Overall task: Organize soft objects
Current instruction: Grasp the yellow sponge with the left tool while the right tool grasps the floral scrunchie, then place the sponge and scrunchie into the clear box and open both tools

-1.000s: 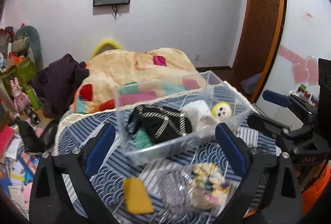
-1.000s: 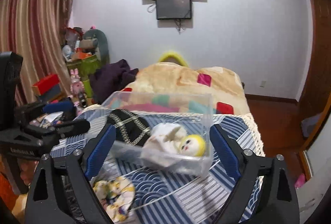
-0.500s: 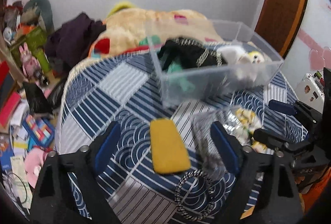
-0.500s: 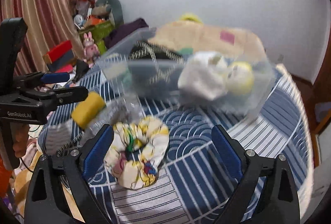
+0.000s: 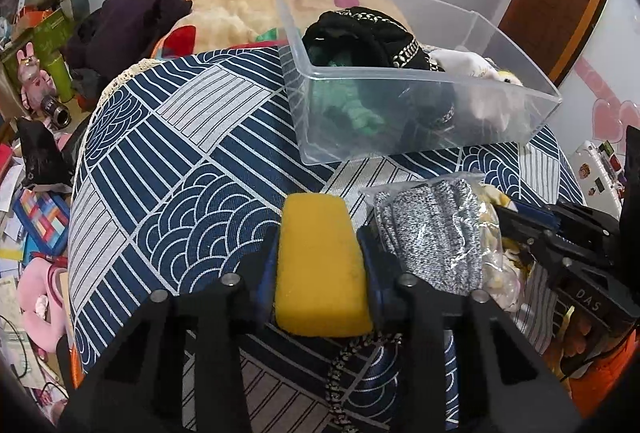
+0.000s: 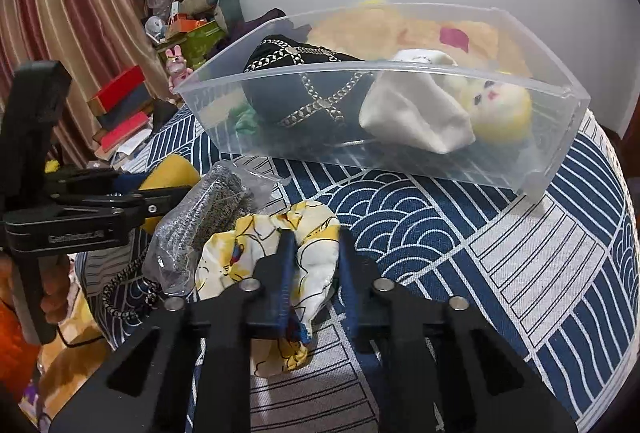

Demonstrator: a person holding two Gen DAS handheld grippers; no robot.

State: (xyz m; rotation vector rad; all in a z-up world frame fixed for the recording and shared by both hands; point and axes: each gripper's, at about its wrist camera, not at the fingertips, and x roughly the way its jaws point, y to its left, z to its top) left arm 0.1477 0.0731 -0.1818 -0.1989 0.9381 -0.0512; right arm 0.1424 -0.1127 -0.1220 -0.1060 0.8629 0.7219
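My left gripper [image 5: 320, 233] is shut on a yellow sponge [image 5: 320, 269] that lies on the blue patterned tablecloth [image 5: 180, 153]. My right gripper [image 6: 314, 237] is shut on a white and yellow printed scrunchie [image 6: 312, 229] on the same cloth. A clear plastic bin [image 5: 420, 81] stands behind; it holds a black chain-trimmed pouch [image 6: 304, 89], a green knit item [image 5: 352, 109] and a white doll with a yellow head [image 6: 496, 105]. A bagged grey knit item [image 5: 436, 229] lies between the two grippers. The left gripper also shows at the left of the right wrist view [image 6: 172, 193].
A black and white braided cord [image 5: 352, 373] lies at the table's near edge. A blanket-covered heap [image 5: 236, 13] and dark clothes [image 5: 128, 17] sit behind the table. Toys, boxes and books clutter the floor at left [image 5: 36, 193].
Both grippers came down toward the table and closed: the left on the yellow sponge, the right on the scrunchie. Both were open a second ago.
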